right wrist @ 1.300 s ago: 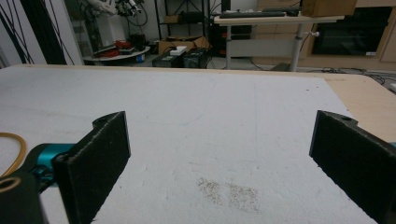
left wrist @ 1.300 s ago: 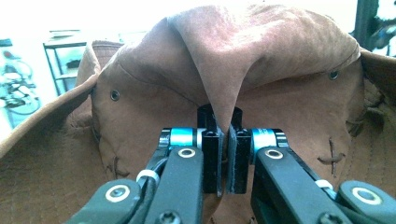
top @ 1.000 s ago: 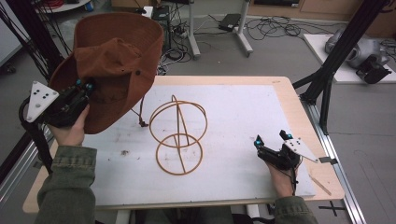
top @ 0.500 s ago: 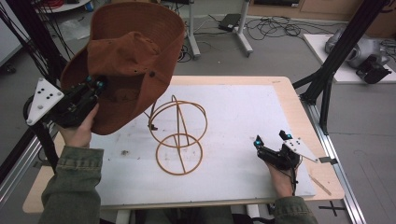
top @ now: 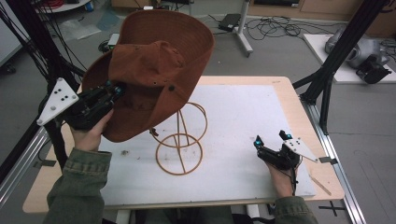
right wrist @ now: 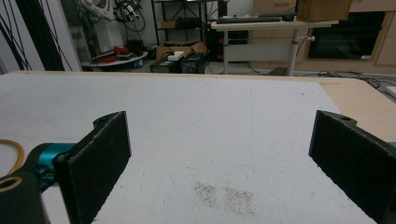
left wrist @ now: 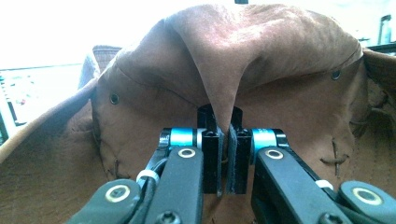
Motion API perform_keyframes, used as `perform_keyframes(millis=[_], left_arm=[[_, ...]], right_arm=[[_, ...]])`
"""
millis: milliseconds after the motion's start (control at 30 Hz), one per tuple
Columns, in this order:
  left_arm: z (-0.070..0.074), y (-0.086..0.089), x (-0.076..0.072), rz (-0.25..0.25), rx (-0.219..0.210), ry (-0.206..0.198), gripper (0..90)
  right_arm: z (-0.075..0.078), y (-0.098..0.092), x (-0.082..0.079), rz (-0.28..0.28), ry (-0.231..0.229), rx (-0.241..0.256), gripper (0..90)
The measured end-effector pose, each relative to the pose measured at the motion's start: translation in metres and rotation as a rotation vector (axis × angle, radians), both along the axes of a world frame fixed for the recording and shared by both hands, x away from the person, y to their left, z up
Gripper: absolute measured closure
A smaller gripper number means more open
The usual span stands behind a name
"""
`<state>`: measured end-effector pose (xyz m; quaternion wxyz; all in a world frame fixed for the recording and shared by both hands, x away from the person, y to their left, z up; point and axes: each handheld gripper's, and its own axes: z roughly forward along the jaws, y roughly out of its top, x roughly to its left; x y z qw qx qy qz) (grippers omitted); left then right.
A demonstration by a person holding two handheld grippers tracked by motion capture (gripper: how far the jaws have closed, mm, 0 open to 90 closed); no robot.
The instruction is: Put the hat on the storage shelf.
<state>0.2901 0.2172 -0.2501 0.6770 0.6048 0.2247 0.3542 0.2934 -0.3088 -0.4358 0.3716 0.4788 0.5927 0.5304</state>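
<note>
Brown hat [top: 154, 70] tilted, crown toward the camera, brim pinched in left tool [top: 113, 89]; right tool [top: 272, 138] agape.

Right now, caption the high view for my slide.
Left gripper lifts a brown hat above the wire stand; right gripper rests open.

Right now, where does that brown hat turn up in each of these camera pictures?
High view: the brown hat hangs upper left, above the wire stand, pinched by the left gripper.
Left gripper view: its leather spans the picture, a fold clamped between the jaws.
Right gripper view: not in it; open jaws over the white mat.
Shared landmark: the white mat.
</note>
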Motion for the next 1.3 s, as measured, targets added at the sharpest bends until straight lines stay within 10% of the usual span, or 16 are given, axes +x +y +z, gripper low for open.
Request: perform_keyframes(millis=[1300], left_arm=[[-0.021,-0.021,0.011,-0.282,0.156,0.12,86.3]], right_arm=[[-0.002,0.002,0.001,0.018,0.015,-0.016,4.7]])
